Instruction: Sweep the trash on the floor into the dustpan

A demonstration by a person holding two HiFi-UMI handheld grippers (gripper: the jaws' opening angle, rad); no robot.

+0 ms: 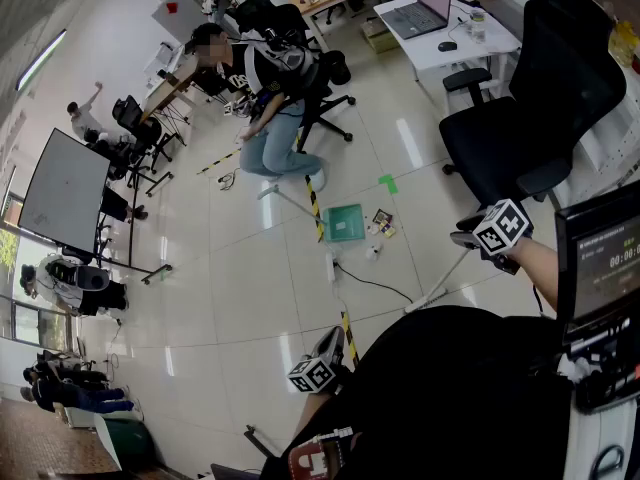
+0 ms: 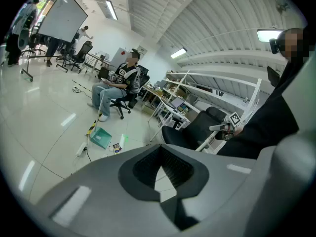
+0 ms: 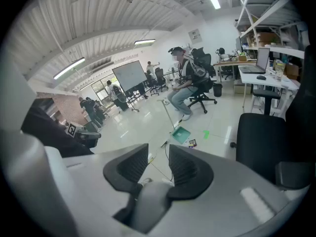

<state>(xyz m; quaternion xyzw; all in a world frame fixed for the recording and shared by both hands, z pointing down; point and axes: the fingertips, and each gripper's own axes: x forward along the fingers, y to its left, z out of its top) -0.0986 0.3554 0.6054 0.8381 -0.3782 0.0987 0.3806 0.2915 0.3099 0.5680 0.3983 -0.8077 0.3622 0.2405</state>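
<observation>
The green dustpan (image 1: 345, 222) stands on the pale floor well ahead of me, with its long white handle leaning up. Small bits of trash (image 1: 380, 226) lie just beside it. The right gripper view also shows the dustpan (image 3: 181, 135) and the trash (image 3: 191, 143). My right gripper (image 1: 468, 240) is closed round a white broom handle (image 1: 440, 286) that slants down toward the floor. That handle (image 3: 148, 201) sits deep between the jaws, whose tips stay apart. My left gripper (image 1: 328, 343) is low at my front, shut and empty, its tips meeting (image 2: 160, 149).
A person sits on a chair (image 1: 270, 118) beyond the dustpan. A black office chair (image 1: 520, 138) stands at the right beside a desk with a laptop (image 1: 440, 23). A power strip (image 1: 331, 266) and its cable lie on the floor near yellow-black tape (image 1: 348, 333).
</observation>
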